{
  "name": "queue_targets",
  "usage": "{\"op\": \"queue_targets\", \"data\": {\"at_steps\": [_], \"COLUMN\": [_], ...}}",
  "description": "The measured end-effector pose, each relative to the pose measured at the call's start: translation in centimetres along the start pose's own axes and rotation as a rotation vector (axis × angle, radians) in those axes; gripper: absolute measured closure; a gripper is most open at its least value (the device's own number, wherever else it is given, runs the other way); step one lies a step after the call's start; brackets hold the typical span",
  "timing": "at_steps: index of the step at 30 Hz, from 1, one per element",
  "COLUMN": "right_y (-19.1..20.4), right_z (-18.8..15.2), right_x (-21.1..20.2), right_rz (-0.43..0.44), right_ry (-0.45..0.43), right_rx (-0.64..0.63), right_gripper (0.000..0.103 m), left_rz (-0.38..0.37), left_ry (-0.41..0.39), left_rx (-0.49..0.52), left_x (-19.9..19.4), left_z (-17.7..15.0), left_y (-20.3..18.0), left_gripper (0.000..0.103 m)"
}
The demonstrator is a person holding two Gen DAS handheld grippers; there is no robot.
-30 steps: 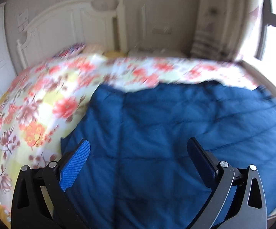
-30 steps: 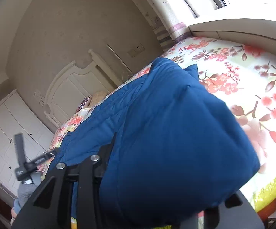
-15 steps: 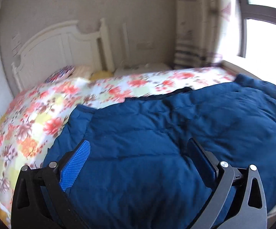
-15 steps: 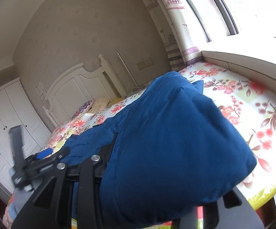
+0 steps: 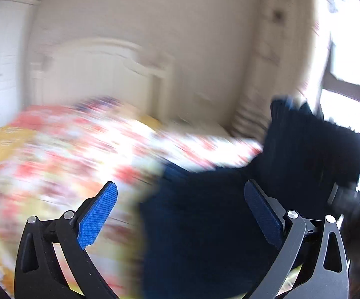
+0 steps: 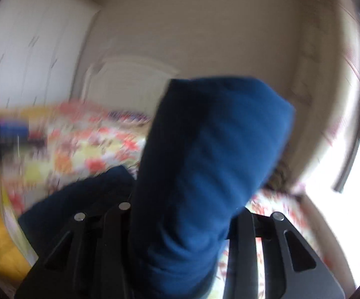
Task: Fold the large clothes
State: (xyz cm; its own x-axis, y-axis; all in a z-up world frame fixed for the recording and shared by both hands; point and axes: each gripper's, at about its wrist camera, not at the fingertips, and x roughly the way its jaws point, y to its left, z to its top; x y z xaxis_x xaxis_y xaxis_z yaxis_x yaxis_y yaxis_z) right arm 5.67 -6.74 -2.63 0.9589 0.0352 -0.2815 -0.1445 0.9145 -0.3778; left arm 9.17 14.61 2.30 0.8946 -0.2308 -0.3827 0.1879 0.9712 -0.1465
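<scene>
Blue garment now lifted, R claw clamped on it, L claw apart, empty.

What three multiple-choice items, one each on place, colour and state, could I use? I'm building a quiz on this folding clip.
1. Where does the garment lie?
A. on a floral bed
B. on a desk
C. on the floor

2. What colour are the left gripper's finger pads?
A. red
B. blue
C. white

3. What is the right gripper doing?
A. hanging open
B. clamping the blue garment
C. holding a pillow

Answers:
A, the blue garment spreads over the floral bed.
B, the left gripper has open fingers with blue pads.
B, the right gripper has a thick fold bunched between its fingers.
</scene>
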Motion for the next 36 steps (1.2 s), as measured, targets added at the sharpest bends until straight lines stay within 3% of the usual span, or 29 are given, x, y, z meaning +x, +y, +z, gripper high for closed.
{"op": "queue_targets", "data": {"at_steps": [2,4,5,6,10,15,17,20,23,25,26,27,28,31,32,36], "right_y": [7.5,15.0,17.9,20.6,19.8,19.8,19.5,18.4,16.9,17.2,17.9,18.8,19.0,17.6,17.0,11.0], "right_z": [0.4,-2.1,-3.7,-5.4,-5.2,-6.4,-6.6,-6.7,-6.6,-7.9,-8.5,-9.4,-9.6,-9.6,-9.7,-10.8], "right_x": [2.6,5.1,6.0,6.3,6.2,5.3,4.7,2.8,1.5,1.4,2.2,2.5,2.3,1.1,0.4,-4.4], "right_rz": [0.042,0.062,0.053,-0.035,-0.011,-0.026,-0.013,0.026,0.057,0.073,0.077,0.044,0.032,0.149,0.187,0.475], "right_ry": [0.038,0.112,0.150,0.112,0.124,0.040,0.010,-0.061,-0.118,-0.090,-0.056,-0.055,-0.057,0.004,0.004,-0.044], "right_rx": [-0.216,-0.486,-0.608,-0.719,-0.668,-0.675,-0.654,-0.605,-0.558,-0.592,-0.635,-0.695,-0.712,-0.700,-0.686,-0.512], "right_gripper": [0.067,0.067,0.065,0.070,0.069,0.071,0.072,0.074,0.075,0.072,0.063,0.063,0.063,0.063,0.059,0.041], "left_rz": [0.083,0.132,0.149,0.155,0.096,-0.133,-0.191,-0.149,-0.099,-0.058,-0.022,-0.017,-0.063,-0.145,-0.145,-0.118], "left_ry": [-0.038,-0.052,-0.044,-0.025,0.076,0.214,0.281,0.368,0.403,0.402,0.417,0.426,0.395,0.387,0.385,0.364], "left_rx": [-0.045,-0.077,-0.085,-0.083,0.009,0.231,0.301,0.434,0.500,0.534,0.553,0.573,0.555,0.413,0.393,0.387], "left_x": [-1.8,-3.0,-3.2,-3.1,-0.8,6.1,9.5,14.9,17.9,19.5,20.8,22.1,22.5,23.1,23.0,22.4], "left_z": [1.2,1.8,1.8,1.8,1.7,4.6,5.5,5.3,4.4,3.3,2.0,0.3,-0.8,-1.2,-1.5,-1.9], "left_y": [3.3,5.4,6.3,6.7,4.6,-3.4,-6.5,-10.3,-11.4,-11.1,-10.4,-9.6,-8.4,-5.5,-5.0,-4.6], "left_gripper": [0.005,0.005,0.005,0.005,0.005,0.005,0.005,0.005,0.005,0.005,0.004,0.004,0.004,0.004,0.004,0.004]}}
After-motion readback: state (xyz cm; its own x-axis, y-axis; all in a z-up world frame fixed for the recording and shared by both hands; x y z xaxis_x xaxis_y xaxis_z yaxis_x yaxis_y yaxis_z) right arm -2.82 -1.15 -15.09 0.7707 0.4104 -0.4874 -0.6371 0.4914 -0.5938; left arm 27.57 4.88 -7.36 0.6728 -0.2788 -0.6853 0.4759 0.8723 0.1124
